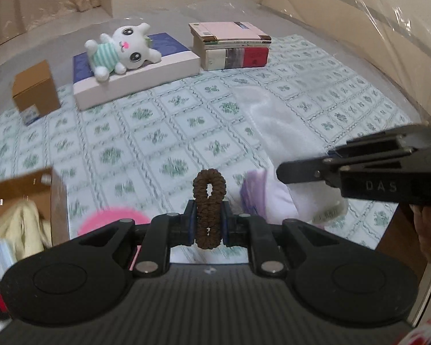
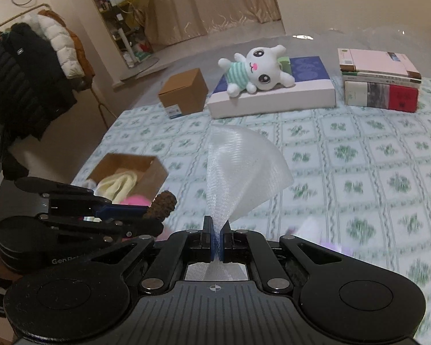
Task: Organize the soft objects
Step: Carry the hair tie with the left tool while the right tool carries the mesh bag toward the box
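A: What do the tongs hold?

B: The left tongs (image 1: 209, 220) are clenched on a brown hair tie (image 1: 209, 201), which stands upright between the pads. The right tongs (image 2: 216, 238) are clenched on a white mesh cloth (image 2: 244, 169), which fans out above them, lifted off the bed.

A: Where do the two sit against each other?

B: Side by side, close together. Each shows at the edge of the other's view.

A: What lies around them?

B: A bed with a green flowered bedspread (image 2: 359, 172). At its near left corner is an open cardboard box (image 2: 129, 172) with a cream cloth (image 2: 117, 184) inside and something pink (image 1: 115, 218), blurred, just beside it. A white towel (image 1: 273, 120) lies to the right.

A: And further back?

B: A closed cardboard box (image 2: 184, 92), a white plush rabbit (image 2: 255, 72) in a striped shirt lying on a flat white box (image 2: 273, 97), and a stack of books (image 2: 379, 83).
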`<state>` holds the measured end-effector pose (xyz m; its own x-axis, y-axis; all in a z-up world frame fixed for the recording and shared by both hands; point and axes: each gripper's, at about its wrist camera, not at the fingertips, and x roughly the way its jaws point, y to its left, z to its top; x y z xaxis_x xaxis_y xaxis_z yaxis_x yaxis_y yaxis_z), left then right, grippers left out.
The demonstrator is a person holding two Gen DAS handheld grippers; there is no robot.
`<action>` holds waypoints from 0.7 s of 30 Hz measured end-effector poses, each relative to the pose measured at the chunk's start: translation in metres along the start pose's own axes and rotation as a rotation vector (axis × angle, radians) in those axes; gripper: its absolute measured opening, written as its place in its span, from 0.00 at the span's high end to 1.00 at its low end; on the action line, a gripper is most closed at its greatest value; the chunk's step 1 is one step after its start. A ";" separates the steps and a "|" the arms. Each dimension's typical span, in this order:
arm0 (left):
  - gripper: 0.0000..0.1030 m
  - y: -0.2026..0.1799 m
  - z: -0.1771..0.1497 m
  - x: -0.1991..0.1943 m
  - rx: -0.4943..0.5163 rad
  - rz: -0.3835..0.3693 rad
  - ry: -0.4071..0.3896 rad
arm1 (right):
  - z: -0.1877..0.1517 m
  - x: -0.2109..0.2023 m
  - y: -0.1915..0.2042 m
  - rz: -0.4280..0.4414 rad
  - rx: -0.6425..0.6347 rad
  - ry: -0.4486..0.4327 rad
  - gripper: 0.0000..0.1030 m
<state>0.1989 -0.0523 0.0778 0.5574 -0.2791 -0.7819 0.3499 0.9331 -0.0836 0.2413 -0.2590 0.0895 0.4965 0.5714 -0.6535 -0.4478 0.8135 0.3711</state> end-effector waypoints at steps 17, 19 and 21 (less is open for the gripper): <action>0.86 -0.016 -0.126 -0.051 -0.244 0.040 -0.091 | -0.122 -0.050 0.043 0.007 0.002 -0.048 0.97; 0.86 -0.018 -0.135 -0.055 -0.232 0.067 -0.089 | -0.131 -0.049 0.044 0.011 0.011 -0.038 0.97; 0.86 -0.018 -0.143 -0.059 -0.231 0.076 -0.089 | -0.140 -0.049 0.048 0.017 0.013 -0.028 0.97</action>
<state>0.0521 -0.0197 0.0372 0.6430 -0.2151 -0.7350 0.1289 0.9765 -0.1730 0.0917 -0.2635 0.0470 0.5095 0.5879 -0.6284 -0.4466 0.8048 0.3909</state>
